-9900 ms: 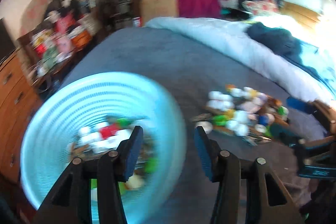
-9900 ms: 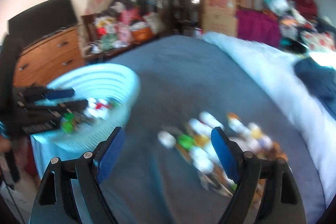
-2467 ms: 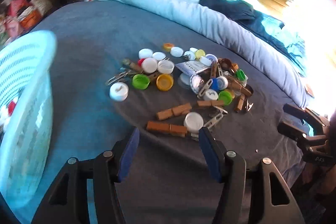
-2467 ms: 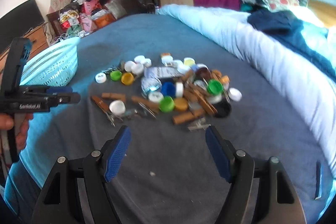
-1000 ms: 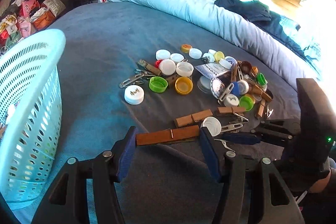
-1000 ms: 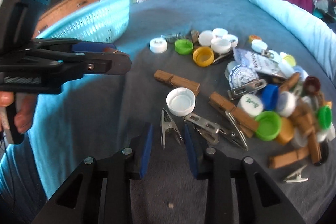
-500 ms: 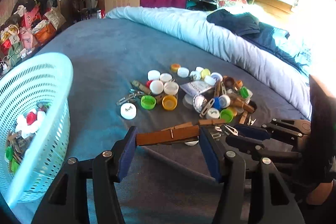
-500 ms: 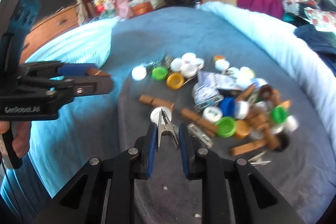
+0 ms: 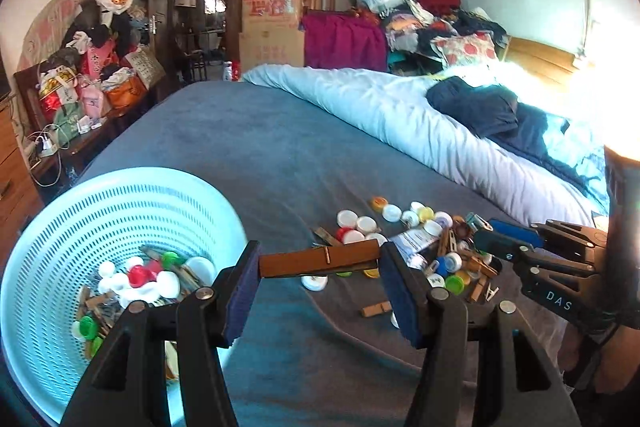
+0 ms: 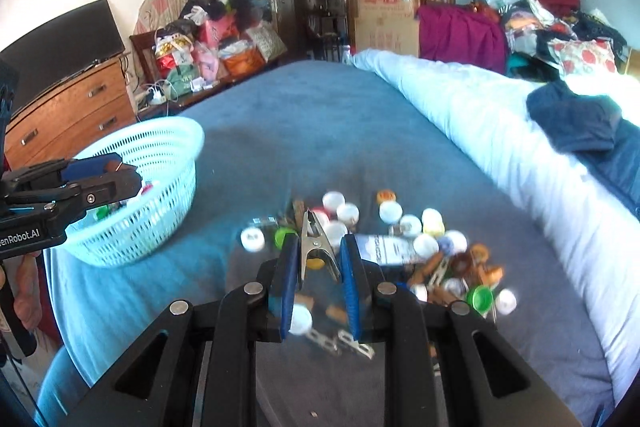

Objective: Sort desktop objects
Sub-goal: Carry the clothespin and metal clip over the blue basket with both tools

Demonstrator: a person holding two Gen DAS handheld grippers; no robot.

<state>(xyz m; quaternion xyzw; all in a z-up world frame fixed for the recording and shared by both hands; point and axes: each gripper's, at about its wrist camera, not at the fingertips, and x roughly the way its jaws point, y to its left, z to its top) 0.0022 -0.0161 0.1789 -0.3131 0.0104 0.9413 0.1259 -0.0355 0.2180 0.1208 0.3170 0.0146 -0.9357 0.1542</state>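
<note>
Wooden clothespin [image 9: 319,259] crosswise between left gripper [image 9: 319,281] pads

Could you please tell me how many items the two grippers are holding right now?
2. A wooden clothespin sits crosswise between the left gripper jaws, near the basket; a metal clip is pinched upright in the right gripper over the pile.

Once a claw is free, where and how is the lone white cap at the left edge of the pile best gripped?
Across its rim, from straight above. The white cap lies flat and round, apart from the pile, with bare blanket toward the basket.
</note>
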